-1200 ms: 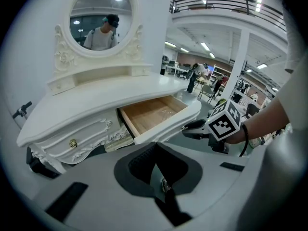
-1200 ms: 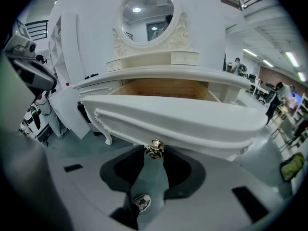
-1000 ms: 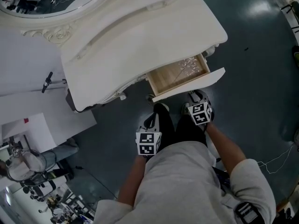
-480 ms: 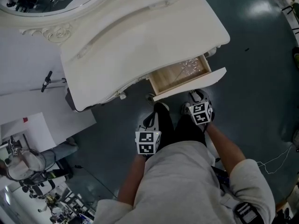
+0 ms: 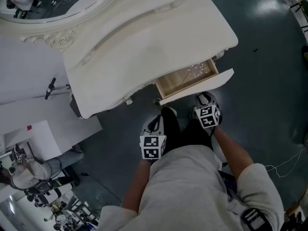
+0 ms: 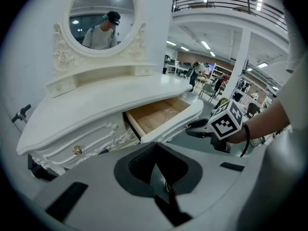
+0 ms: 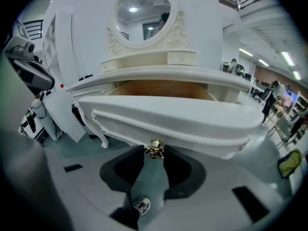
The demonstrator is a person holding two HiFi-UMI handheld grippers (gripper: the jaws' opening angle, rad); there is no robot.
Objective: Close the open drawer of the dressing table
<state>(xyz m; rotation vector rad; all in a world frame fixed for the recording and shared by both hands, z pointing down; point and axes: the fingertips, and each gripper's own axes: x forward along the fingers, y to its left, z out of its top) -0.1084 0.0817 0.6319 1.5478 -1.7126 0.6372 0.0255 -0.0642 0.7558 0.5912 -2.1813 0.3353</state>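
1. Drawer (image 5: 195,86) stands part-way out of the right end of the dressing table (image 5: 144,37). Its bare wooden inside shows from above, and its white front faces the person.
2. Change over the last second: slightly less of the wooden inside shows and the front sits a touch nearer the table edge. The head camera also shifted, so the gain is small and uncertain. Judgement: closing has barely begun and most of the travel is left.
3. Right gripper (image 5: 203,99) is at the near face of the drawer front, toward its right end. In its own view the gold knob (image 7: 155,149) sits between the jaw tips. The jaws stand narrowly apart around it and look to touch it on both sides.
4. Left gripper (image 5: 163,109) is near the drawer's left corner, low and apart from it. Its jaws are almost together with nothing between them.
5. Judgement: next move is a straight push along the drawer's run, toward the far side. A skewed push at one end could jam it.
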